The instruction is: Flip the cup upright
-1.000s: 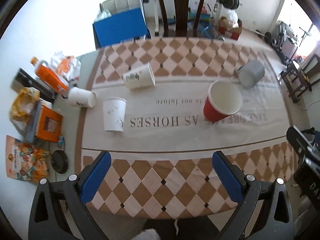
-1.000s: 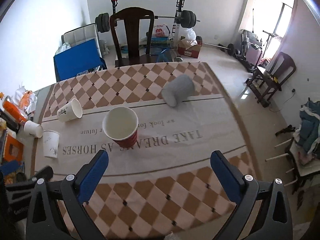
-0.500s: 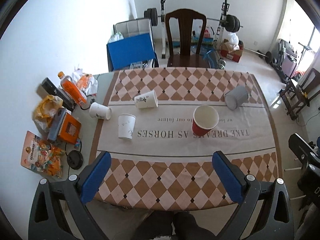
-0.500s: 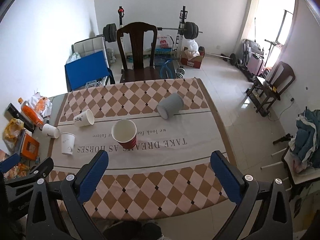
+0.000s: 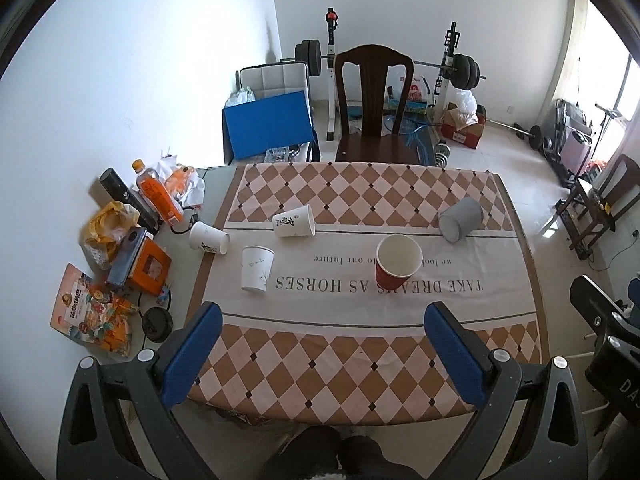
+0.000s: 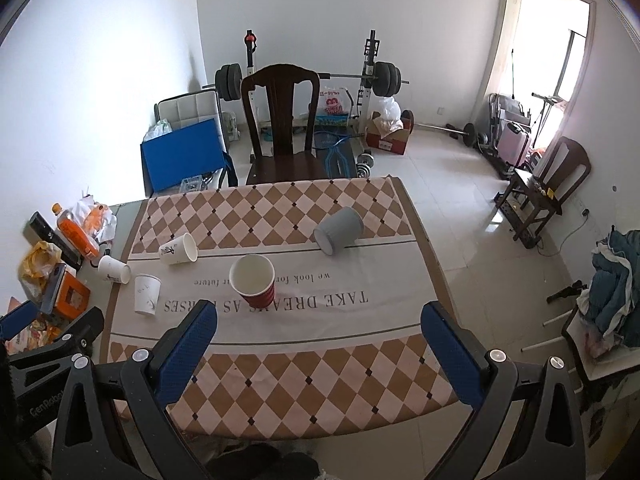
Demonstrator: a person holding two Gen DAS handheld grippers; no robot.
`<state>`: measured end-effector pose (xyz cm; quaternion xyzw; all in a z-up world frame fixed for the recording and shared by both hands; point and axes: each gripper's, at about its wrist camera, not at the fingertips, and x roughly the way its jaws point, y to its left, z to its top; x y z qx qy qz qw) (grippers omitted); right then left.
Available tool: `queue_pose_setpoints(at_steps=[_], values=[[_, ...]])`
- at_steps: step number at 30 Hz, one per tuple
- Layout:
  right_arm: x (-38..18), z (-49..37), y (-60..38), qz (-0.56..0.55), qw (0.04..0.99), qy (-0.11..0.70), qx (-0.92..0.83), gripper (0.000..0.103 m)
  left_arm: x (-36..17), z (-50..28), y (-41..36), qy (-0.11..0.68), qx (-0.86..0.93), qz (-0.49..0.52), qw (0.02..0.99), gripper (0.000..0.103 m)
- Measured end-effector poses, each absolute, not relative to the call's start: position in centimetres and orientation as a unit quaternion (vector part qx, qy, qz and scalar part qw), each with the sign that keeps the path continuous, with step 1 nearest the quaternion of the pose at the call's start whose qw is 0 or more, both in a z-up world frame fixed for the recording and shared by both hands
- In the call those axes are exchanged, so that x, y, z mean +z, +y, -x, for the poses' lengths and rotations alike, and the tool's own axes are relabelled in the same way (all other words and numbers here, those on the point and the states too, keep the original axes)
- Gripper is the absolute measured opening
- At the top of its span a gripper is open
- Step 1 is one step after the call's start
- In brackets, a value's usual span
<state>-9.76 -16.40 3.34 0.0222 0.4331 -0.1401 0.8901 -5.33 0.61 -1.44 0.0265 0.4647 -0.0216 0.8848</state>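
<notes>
A red cup [image 5: 398,262] stands upright mid-table, also in the right wrist view [image 6: 253,280]. A grey cup [image 5: 460,219] lies on its side at the far right, also in the right wrist view [image 6: 338,230]. Two white cups [image 5: 294,221] [image 5: 209,237] lie on their sides at the left. A third white cup [image 5: 257,268] stands mouth down. My left gripper [image 5: 324,354] is open and empty, high above the near table edge. My right gripper [image 6: 320,350] is open and empty, likewise held high and back.
The table [image 5: 360,384] carries a checkered cloth with printed text. Clutter lies on its left end: an orange bottle [image 5: 154,192], an orange box [image 5: 148,266], snack packets [image 5: 90,314]. A wooden chair [image 5: 374,108] stands behind the table. Gym equipment lines the back wall.
Both grippers have pulled up and back from the table, so the cups look smaller and more of the room shows. The cups have not moved.
</notes>
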Motion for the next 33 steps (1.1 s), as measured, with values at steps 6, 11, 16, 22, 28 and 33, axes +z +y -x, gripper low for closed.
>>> queue_pose_setpoints(at_steps=[6,11,16,22,28,33], values=[[3.97,10.15,-16.22,-0.018,0.894,0.425,-0.139,0.103,-0.98,5.48,0.83,0.461,-0.021,-0.026,0.887,0.103],[4.12,10.14,-16.18,-0.020,0.894,0.427,-0.132,0.103,-1.02,5.46,0.76,0.462,-0.020,-0.025,0.886,0.103],[4.21,10.26,-16.25,-0.021,0.895,0.427,-0.132,0.103,-0.77,5.55,0.90,0.461,-0.018,-0.026,0.887,0.103],[4.19,10.31,-16.34,-0.021,0.894,0.427,-0.130,0.103,-0.66,5.75,0.87,0.461,-0.019,-0.028,0.887,0.103],[4.18,10.61,-16.08,-0.022,0.894,0.428,-0.130,0.103,-0.70,5.73,0.96,0.460,-0.019,-0.029,0.887,0.103],[4.16,10.55,-16.11,-0.024,0.894,0.429,-0.129,0.103,-0.60,5.93,0.94,0.458,-0.021,-0.027,0.888,0.103]])
